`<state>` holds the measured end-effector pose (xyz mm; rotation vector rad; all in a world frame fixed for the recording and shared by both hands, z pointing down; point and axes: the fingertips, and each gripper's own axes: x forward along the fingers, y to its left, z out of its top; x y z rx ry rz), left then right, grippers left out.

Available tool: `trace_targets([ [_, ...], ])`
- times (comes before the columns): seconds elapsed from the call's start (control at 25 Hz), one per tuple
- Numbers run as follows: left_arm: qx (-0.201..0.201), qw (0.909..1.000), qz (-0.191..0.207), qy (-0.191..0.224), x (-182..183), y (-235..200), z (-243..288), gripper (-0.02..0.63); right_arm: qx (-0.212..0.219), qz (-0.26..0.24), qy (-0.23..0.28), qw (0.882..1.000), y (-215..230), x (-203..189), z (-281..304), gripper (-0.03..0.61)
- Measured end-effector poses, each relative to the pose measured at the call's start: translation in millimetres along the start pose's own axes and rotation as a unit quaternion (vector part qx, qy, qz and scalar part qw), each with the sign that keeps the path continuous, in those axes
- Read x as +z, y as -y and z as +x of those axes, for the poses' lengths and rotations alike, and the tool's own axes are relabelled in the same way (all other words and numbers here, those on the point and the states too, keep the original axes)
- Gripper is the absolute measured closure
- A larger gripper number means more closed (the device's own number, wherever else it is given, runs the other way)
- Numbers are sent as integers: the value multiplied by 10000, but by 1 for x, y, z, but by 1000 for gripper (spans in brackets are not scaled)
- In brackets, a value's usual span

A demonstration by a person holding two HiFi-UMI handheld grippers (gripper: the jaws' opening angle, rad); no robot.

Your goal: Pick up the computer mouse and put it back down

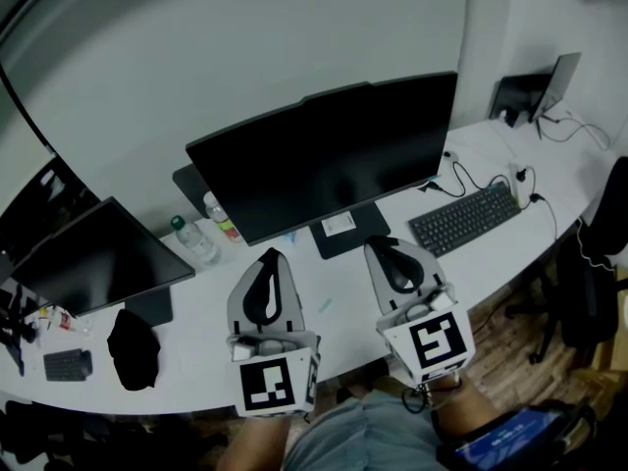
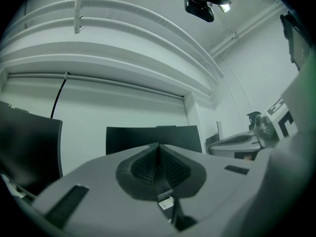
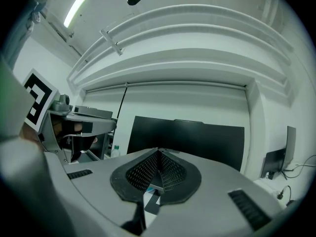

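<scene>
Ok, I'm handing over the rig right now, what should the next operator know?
Left hand-held gripper: shut, empty, over the curved white desk, facing the large black monitor.
Right hand-held gripper: shut, empty, alongside it.
Mouse: I cannot pick it out. A small pale object by the right end of the black keyboard is too small to identify.
Done: nothing evident.
Left: find the mouse, lift it, set it back down.
</scene>
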<state>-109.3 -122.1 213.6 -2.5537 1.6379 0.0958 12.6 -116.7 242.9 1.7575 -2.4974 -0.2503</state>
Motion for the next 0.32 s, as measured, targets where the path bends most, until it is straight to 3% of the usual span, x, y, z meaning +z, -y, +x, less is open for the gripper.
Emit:
trace_targets([
  [0.32,10,10000,-27,10,0,0,-2,609,17,-25,12,10000,-2,1,-2,565],
])
